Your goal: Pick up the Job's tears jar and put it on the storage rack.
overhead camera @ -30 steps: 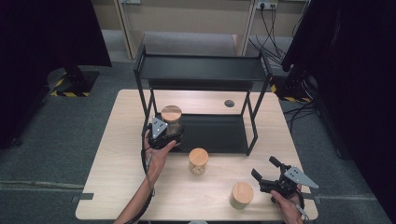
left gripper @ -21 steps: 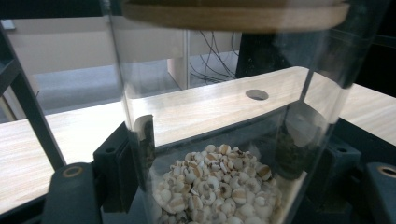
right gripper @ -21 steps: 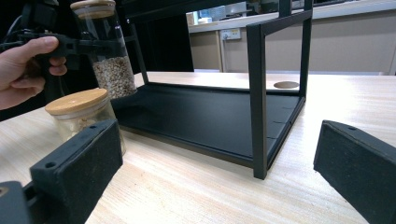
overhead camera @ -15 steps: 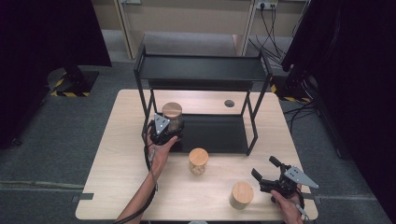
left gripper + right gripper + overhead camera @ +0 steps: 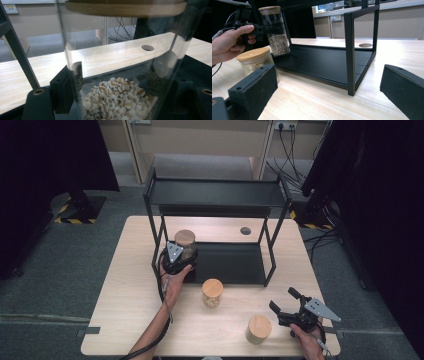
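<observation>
High view: left gripper [image 5: 180, 256] clamped on a tall glass jar [image 5: 185, 245] with a wooden lid, at the front left corner of the black shelf rack [image 5: 218, 195], over the left end of the rack's dark bottom tray [image 5: 235, 262]. Left gripper view: same jar [image 5: 120, 82] pressed between both black jaws, pale grains heaped in its lower part, wooden lid [image 5: 125, 7] at the very top, tabletop and its round hole [image 5: 147, 47] seen through the glass beyond. Right gripper view: jar [image 5: 274, 30] held upright just above the tray's left edge, bottom apparently a little clear of it, though contact hard to judge; hand [image 5: 229, 43] wrapped around the gripper beside it. Right gripper [image 5: 291, 310] well in front of the rack, off its right front leg, near the table's front right corner, jaws spread wide with nothing between them. Second lidded jar [image 5: 212, 292] standing on the table [image 5: 125, 285] just in front of the rack's tray, about midway along it. Third wooden-lidded jar [image 5: 258, 329] farther forward from the rack, just left of the right gripper, not touching it.
</observation>
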### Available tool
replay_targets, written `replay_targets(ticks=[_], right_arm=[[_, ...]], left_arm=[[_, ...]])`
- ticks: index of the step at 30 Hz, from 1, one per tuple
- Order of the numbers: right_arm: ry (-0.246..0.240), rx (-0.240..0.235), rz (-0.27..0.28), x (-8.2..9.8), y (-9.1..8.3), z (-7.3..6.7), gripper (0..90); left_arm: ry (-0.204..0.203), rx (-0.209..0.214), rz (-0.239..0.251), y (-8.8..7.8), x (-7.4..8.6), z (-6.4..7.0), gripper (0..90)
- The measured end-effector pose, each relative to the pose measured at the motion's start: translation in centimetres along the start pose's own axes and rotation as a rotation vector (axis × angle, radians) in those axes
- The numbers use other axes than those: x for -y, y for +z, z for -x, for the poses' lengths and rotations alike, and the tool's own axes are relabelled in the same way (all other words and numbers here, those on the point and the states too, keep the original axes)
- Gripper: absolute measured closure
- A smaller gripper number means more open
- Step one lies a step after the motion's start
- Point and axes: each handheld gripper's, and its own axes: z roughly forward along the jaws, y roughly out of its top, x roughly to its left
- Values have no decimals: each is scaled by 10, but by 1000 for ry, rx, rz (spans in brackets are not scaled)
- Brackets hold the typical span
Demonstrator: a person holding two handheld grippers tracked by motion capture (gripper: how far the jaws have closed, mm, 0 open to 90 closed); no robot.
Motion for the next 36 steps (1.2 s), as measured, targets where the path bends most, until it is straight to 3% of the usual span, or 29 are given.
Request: replay_targets(ticks=[10, 24, 29, 36], right_arm=[[3, -2, -1, 0, 0, 0, 13], [0, -6, 0, 0, 0, 0, 13], [0, -7, 1, 0, 0, 0, 13], [0, -7, 0, 0, 0, 0, 13]], left_arm=[[-8, -10, -15, 9, 5, 3, 254], [-8, -35, -13, 8, 9, 7, 246], [-38, -68, 6, 2, 6, 12, 88], [-41, -67, 0, -4, 3, 11, 25]])
